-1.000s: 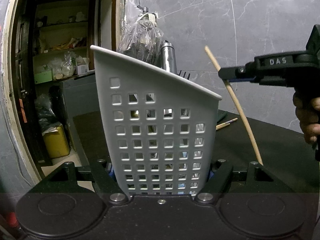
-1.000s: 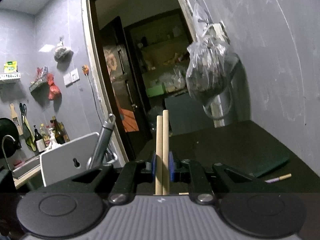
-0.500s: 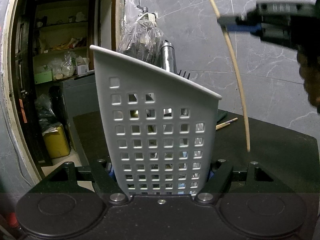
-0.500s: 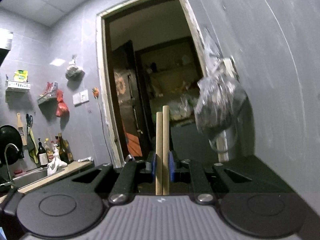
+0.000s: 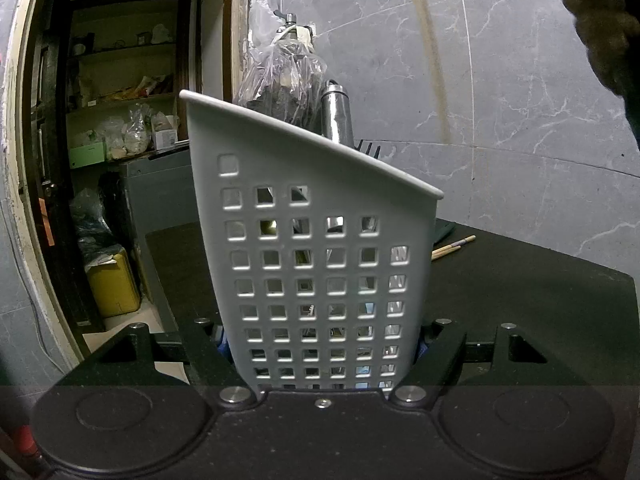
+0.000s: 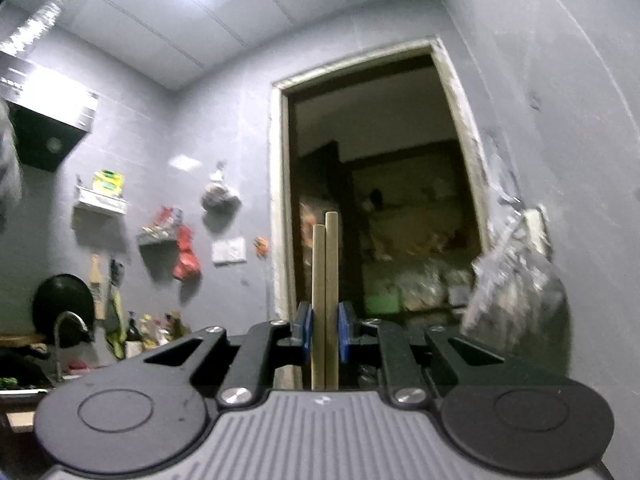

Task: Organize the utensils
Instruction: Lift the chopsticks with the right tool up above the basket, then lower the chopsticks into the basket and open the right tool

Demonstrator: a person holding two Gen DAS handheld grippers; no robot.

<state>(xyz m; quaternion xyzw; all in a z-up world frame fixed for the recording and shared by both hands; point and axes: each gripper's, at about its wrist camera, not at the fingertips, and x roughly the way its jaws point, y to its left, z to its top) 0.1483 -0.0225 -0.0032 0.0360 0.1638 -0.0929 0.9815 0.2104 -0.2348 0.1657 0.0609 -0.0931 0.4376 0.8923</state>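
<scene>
A pair of wooden chopsticks (image 6: 325, 300) stood upright, pinched between the blue pads of the right gripper (image 6: 325, 332). The left gripper (image 5: 322, 352) clamped the base of a white perforated utensil holder (image 5: 316, 248) on the black table (image 5: 520, 292), more chopsticks (image 5: 452, 246) lying behind it.

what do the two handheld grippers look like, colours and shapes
Both match. The left gripper has black angular fingers with triangular cut-outs, silver screws at the pivots, two round black discs on the body and blue pads just visible at the inner faces. The right gripper has the same black linkage, screws and discs, clearer blue pads, and a grey ribbed panel with a small white mark. No cables show.
</scene>
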